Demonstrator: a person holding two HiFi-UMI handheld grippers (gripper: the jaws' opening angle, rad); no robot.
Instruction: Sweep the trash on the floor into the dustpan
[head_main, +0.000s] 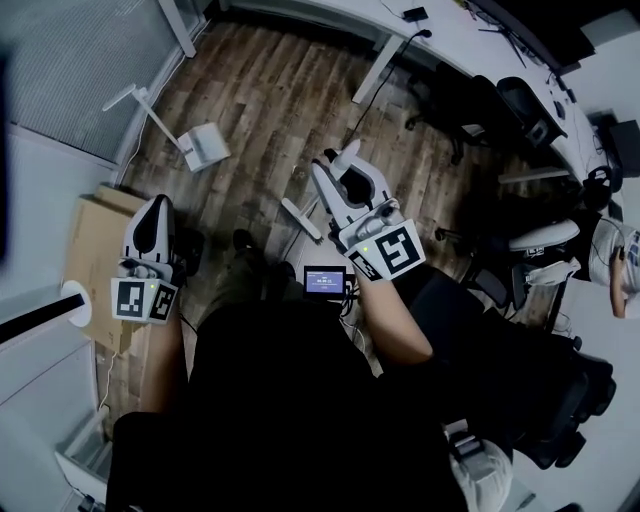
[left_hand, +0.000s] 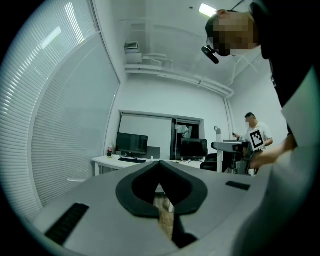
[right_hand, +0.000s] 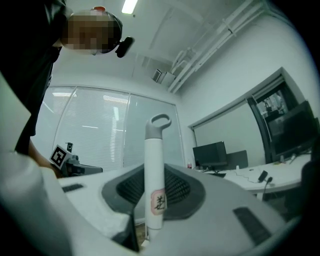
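Crowding the floor (head_main: 262, 112) — chairs (head_main: 522, 108), cardboard (head_main: 95, 255)

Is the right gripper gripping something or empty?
Gripping: the right gripper is shut on a white, loop-topped handle standing between its fingers.

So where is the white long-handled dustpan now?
Head view, upper left: the white long-handled dustpan sits on the wooden floor, beyond the left gripper.

Floor (head_main: 270, 90) is brown wood-grain planks, dustpan (head_main: 205, 145) plain white. Broom handle (right_hand: 154, 170) is white with a grey loop (small pinkish label too). Left gripper (head_main: 157, 203) and right gripper (head_main: 340, 172) are white, with black-and-white checker-ish marker cubes.
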